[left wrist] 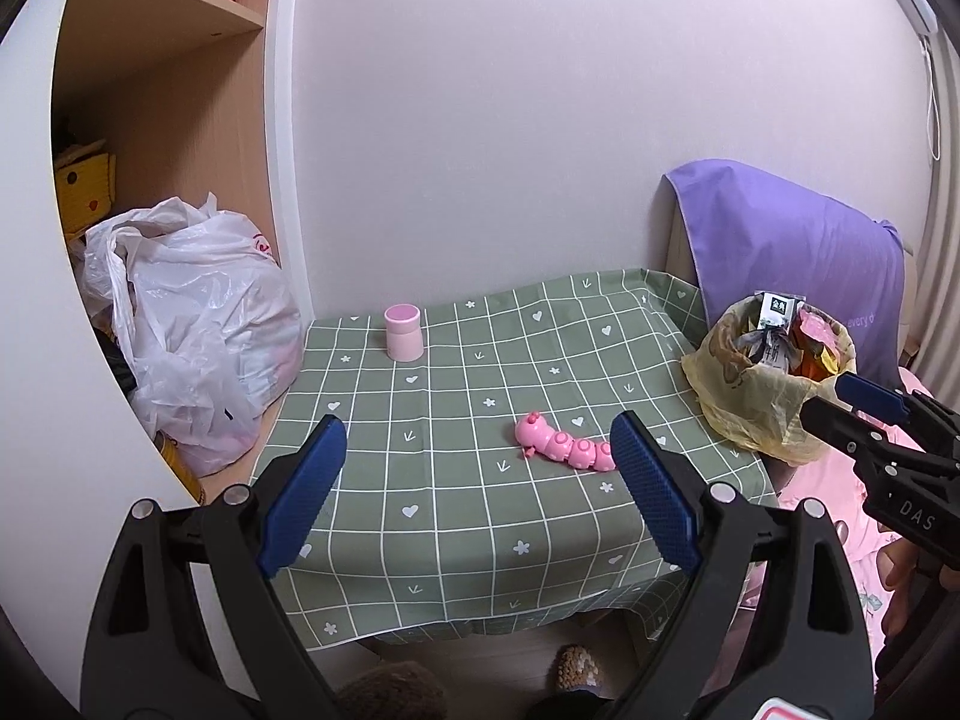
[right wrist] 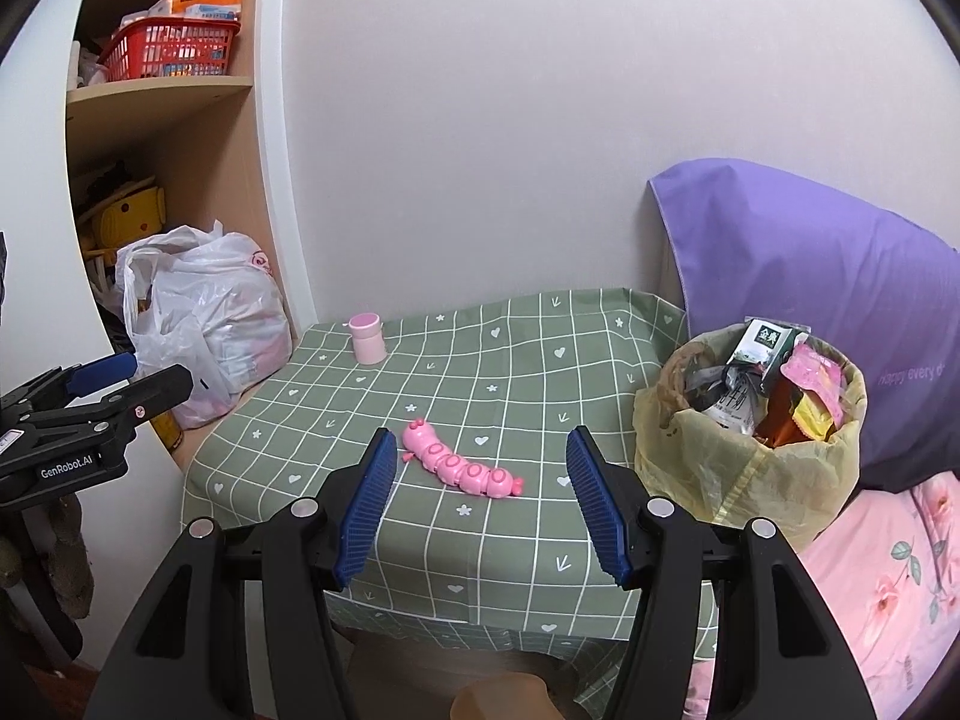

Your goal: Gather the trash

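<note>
A small bin lined with a yellowish bag (left wrist: 750, 402) (right wrist: 720, 450) stands at the table's right edge, stuffed with a carton (right wrist: 762, 342) and several wrappers. My left gripper (left wrist: 480, 492) hovers open over the table's front part with nothing between its fingers; from the right wrist view it (right wrist: 156, 372) sits off the table's left side. My right gripper (right wrist: 483, 507) is open too and holds nothing, above the front edge just left of the bin. In the left wrist view the right gripper (left wrist: 831, 405) is next to the bin's front right.
On the green checked tablecloth (left wrist: 480, 372) (right wrist: 510, 360) lie a pink caterpillar toy (left wrist: 564, 444) (right wrist: 459, 462) and, at the back left, a pink cup (left wrist: 403, 333) (right wrist: 367, 339). A white plastic bag (left wrist: 198, 330) (right wrist: 210, 324) fills the shelf at left. A purple pillow (right wrist: 810, 276) leans behind the bin.
</note>
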A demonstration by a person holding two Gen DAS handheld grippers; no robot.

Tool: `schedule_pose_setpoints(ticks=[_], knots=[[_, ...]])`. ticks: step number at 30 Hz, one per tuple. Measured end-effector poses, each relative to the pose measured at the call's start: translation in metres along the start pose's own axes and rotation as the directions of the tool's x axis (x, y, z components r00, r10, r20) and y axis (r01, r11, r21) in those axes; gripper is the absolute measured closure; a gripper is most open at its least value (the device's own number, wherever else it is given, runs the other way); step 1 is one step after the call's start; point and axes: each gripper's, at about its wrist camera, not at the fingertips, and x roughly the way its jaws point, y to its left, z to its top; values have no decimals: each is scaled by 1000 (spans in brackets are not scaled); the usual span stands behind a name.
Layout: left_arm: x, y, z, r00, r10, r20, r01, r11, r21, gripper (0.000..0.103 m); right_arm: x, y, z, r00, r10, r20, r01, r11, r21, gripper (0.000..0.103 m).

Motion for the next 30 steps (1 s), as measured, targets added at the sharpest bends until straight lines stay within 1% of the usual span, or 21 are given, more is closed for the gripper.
schedule_pose_setpoints(ticks=[19, 30], knots=[[-5, -3, -1, 1000, -27, 4, 27, 1000, 0, 18, -9, 7, 0, 1000, 7, 10, -7, 1000, -12, 47], [-10, -7, -2, 999, -48, 10, 47, 999, 7, 18, -21, 3, -1, 1000, -14, 26, 15, 1000, -6, 47]])
